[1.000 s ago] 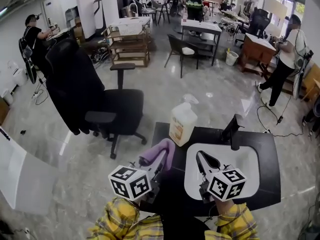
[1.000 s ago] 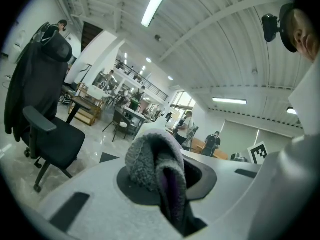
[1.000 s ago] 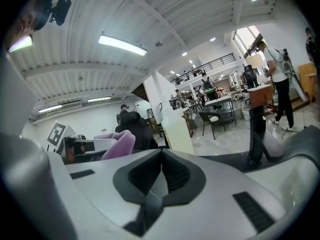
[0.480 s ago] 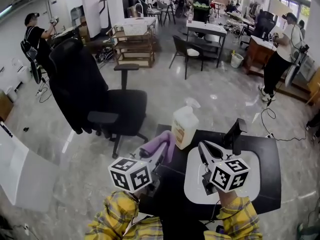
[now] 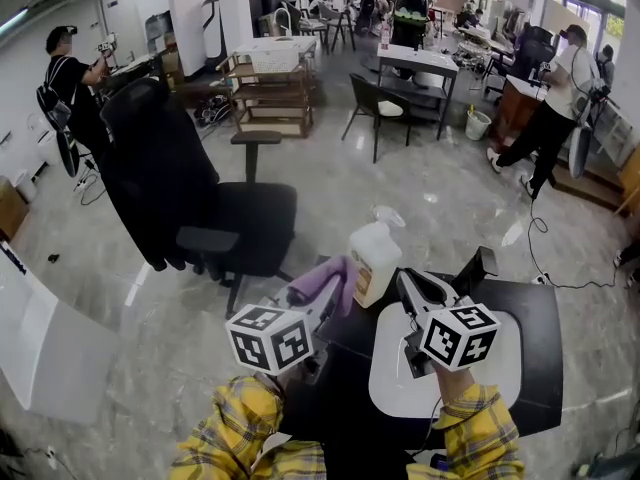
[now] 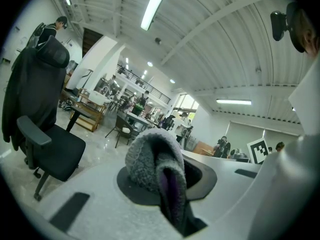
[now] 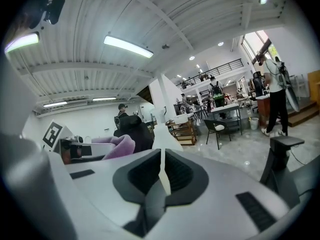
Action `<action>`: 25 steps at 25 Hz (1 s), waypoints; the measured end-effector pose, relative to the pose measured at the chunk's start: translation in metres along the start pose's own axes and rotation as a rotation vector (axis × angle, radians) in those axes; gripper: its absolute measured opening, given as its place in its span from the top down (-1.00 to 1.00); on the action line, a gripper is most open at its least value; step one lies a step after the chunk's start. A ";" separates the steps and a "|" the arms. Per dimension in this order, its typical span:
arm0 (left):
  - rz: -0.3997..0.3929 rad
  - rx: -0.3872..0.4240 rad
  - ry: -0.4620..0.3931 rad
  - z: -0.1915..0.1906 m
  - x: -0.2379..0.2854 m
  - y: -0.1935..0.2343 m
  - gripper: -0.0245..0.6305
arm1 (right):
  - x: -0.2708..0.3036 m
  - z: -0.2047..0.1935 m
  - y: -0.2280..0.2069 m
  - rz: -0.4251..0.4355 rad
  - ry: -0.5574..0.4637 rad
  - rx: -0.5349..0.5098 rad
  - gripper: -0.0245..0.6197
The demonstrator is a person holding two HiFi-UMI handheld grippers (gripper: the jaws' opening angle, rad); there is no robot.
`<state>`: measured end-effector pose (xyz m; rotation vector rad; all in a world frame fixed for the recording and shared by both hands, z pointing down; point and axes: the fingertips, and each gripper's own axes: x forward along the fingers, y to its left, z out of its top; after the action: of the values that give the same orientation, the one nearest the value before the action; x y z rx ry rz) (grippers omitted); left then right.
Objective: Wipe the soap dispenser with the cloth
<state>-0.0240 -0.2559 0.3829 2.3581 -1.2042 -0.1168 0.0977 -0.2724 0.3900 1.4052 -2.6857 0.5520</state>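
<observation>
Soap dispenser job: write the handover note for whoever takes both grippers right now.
Left gripper: shut on the purple cloth.
Right gripper: shut, empty, close beside the soap dispenser.
The dispenser stands upright on the black counter, at the far left corner of the white sink. The cloth is just left of it; contact unclear.
Done: cloth in hand.
Left: wipe the dispenser.

Purple cloth, cream dispenser, black counter, white sink, black chair, yellow plaid sleeves.
</observation>
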 end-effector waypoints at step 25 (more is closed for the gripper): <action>0.014 -0.028 -0.015 0.010 0.046 0.029 0.78 | 0.049 0.024 -0.020 0.013 -0.070 -0.073 0.81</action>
<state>-0.0210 -0.3099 0.3937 2.3287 -1.2183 -0.1464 0.0880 -0.3292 0.3842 1.4155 -2.7398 0.4088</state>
